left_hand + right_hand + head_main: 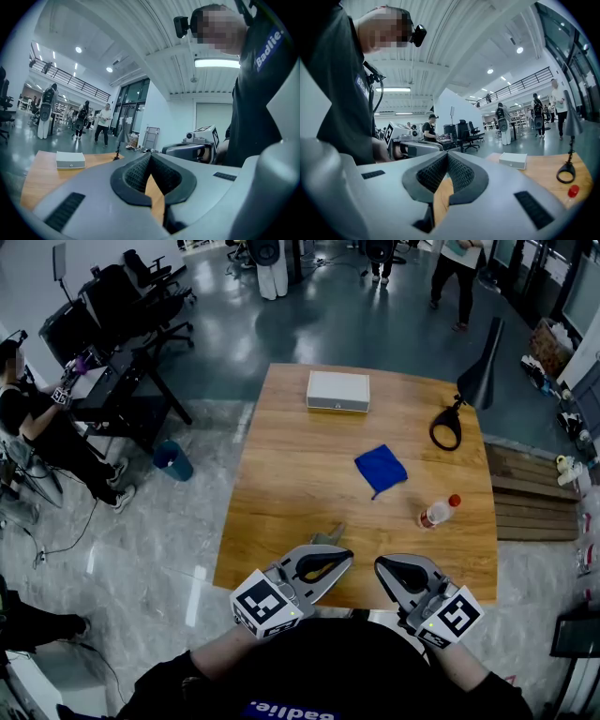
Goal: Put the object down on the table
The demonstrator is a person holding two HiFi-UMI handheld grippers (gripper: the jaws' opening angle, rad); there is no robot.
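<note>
The person stands at the near edge of the wooden table (281, 521) with a hand-held gripper in each hand, both hanging just over that edge and close to the body. The left hand-held gripper (339, 557) is clenched. In its own view its jaws meet at the tips with nothing between them, and only bare wood shows through the loop of the pads (136, 176). The right hand-held gripper (386, 568) is clenched the same way, also with nothing in it. The two point inward toward each other, near but not touching.

Neither gripper carries anything, so whatever the task's object is, it is already lying on the table. I cannot tell which thing that is.

- A bottle (439, 511) with a red cap lies on its side toward the right edge, nearest the right gripper.
- A blue cloth (381, 469) lies crumpled near the middle, beyond and left of the bottle.
- A white box (337, 390) sits flat at the far edge.
- A black loop (447, 427) rests at the far right, with a dark cone (484, 367) rising over the corner behind it.

The things are well apart from one another. Office chairs (141, 296) stand off to the left on the grey floor, and people walk in the hall beyond the table.
</note>
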